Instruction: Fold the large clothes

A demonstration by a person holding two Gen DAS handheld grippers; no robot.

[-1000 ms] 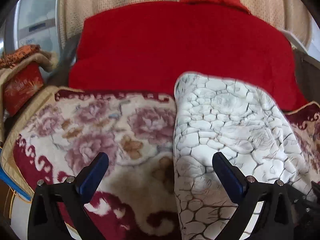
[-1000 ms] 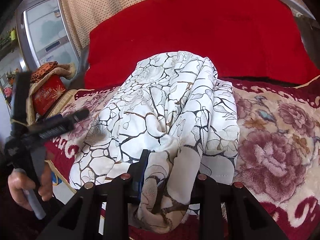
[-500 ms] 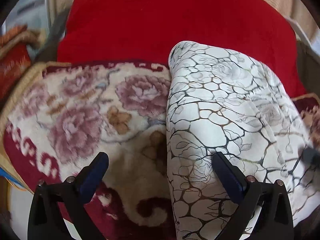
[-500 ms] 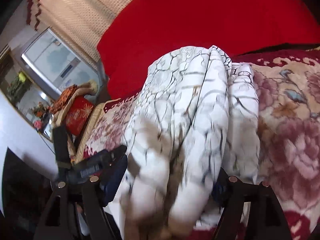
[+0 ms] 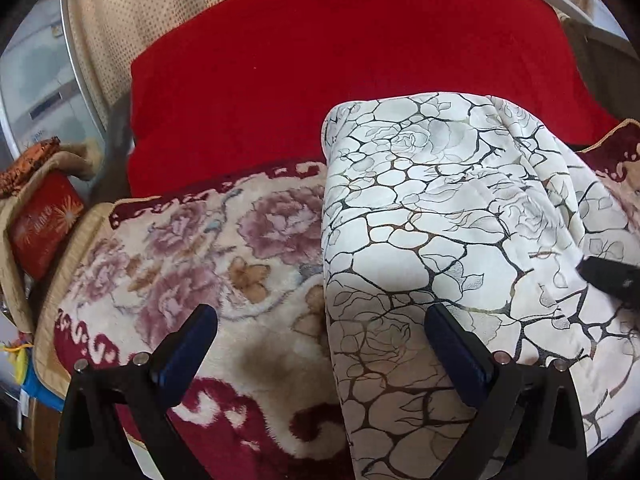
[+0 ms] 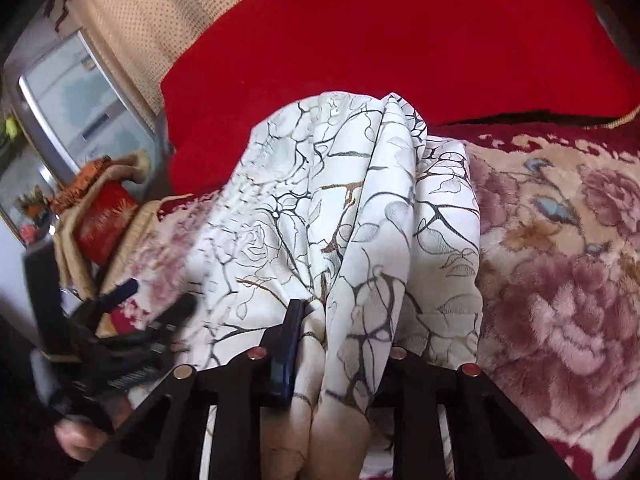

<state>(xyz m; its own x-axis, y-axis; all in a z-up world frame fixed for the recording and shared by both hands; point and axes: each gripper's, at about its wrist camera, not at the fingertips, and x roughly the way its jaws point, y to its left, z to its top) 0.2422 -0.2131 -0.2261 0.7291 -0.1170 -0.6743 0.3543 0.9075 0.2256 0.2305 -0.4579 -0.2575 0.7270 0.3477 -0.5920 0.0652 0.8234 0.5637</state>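
- A red blanket (image 5: 340,92) covers the back of the seat and fills the upper half of both views; a strip of cream dotted fabric (image 5: 132,12) shows above it to the left.
- A plush floral rug (image 5: 192,256), cream with mauve roses and a dark red scrolled border, covers the seat in front of the red blanket.
- The garment (image 5: 440,240), white cloth printed with dark crackle lines and faint roses, lies on the floral rug. Its far end touches the foot of the red blanket and its near end reaches the front edge of the seat. In the right wrist view it is bunched into long upright folds (image 6: 360,220).
- At the far left a stack of cushions (image 5: 40,216), one of them red, sits beside the rug, with a silver-framed appliance (image 5: 36,80) behind it.
- The left gripper (image 5: 320,344) hovers low over the front of the seat with its jaws spread wide: one blue pad is over the rug, the other over the garment's left part, and nothing is pinched between them.
- The right gripper (image 6: 340,344) is clamped on a gathered bundle of the garment at its near end, the cloth spilling out below the jaws.
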